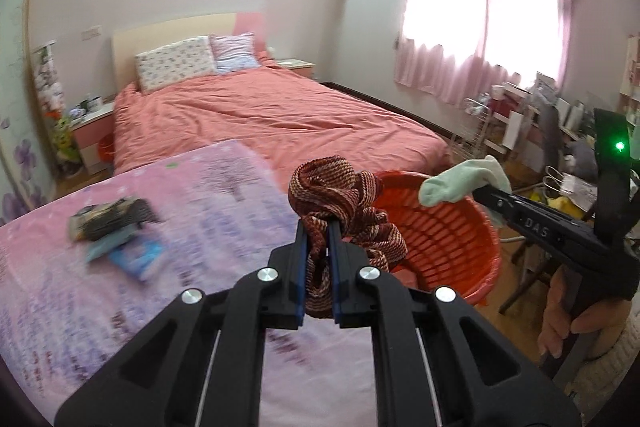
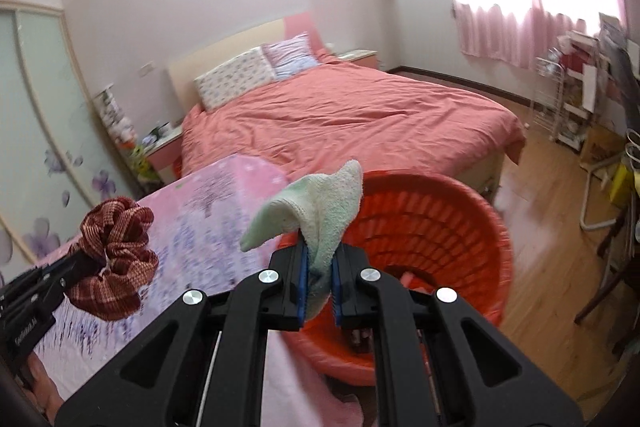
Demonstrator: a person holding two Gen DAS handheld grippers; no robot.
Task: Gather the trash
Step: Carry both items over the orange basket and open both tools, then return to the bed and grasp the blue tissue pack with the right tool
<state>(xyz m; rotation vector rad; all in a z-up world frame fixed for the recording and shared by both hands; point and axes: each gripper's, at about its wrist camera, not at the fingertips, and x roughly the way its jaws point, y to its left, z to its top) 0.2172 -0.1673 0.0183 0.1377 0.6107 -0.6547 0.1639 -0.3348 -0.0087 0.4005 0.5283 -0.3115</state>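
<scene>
Right wrist view showed the right tongs point(image 2: 320, 281) clamped on a pale green cloth point(image 2: 316, 211) directly above the red basket point(image 2: 440, 219), nearer than the left tongs point(image 1: 319, 247) clamped on a striped cloth point(image 1: 344, 199).

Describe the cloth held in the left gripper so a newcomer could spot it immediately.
Start at the pink patterned tabletop beside the orange basket. Just left of the basket's rim, the left gripper pinches a bunched cloth. Its dark red and cream weave distinguishes it from the pale green sock.
</scene>
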